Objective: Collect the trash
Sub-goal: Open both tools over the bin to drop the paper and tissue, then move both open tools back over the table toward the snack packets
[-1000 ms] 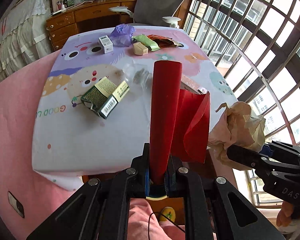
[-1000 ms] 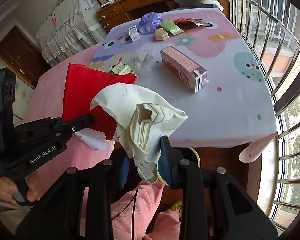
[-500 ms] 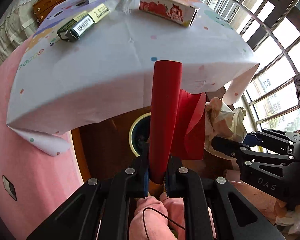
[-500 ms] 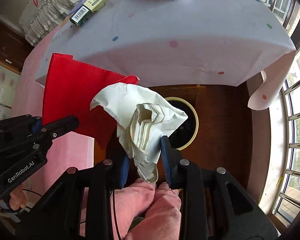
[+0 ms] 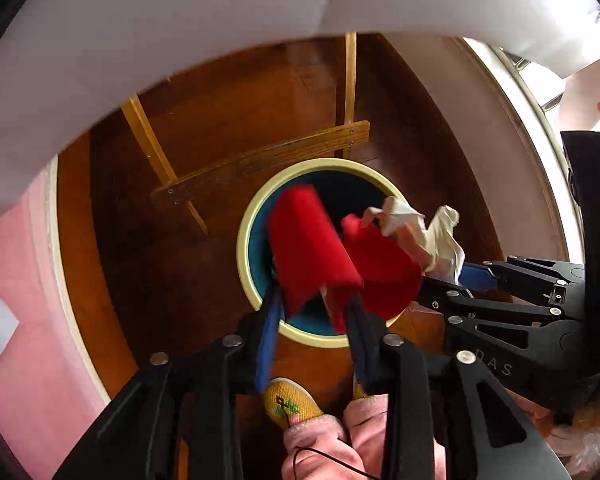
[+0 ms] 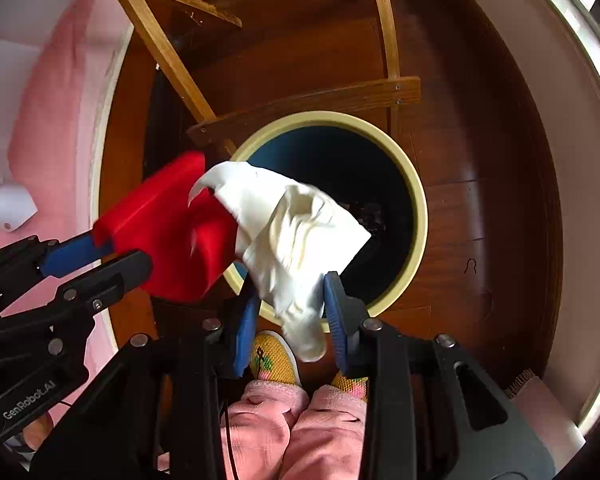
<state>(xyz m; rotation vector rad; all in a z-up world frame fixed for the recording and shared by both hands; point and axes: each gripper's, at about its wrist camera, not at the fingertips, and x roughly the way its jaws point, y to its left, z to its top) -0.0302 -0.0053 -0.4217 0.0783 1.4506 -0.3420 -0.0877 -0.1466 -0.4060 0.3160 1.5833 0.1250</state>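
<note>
Under a table draped in a white cloth (image 5: 148,40), on a dark brown wooden floor (image 6: 480,128), a round waste bin with a cream rim and dark blue inside (image 6: 418,204) stands just in front of the table's light wooden braces (image 6: 300,100). The left gripper (image 5: 312,300) points down at the bin, its blue-padded fingers (image 5: 268,320) spread apart, with a curled sheet of red paper (image 5: 308,240) loose between them over the bin's opening; whether it touches either pad cannot be told. To its right, the right gripper (image 6: 290,312) also has its fingers spread, and a crumpled cream-white paper wrapper (image 6: 292,224) sits between the pads (image 6: 334,300) above the bin's near rim; contact with them is unclear. The wrapper lies against the red paper's right edge. Below both tools, a person's legs in fuzzy pink trousers (image 6: 284,420) and yellow embroidered slippers (image 5: 290,402) stand close to the bin. A pink wall (image 5: 16,300) rises at the left.
</note>
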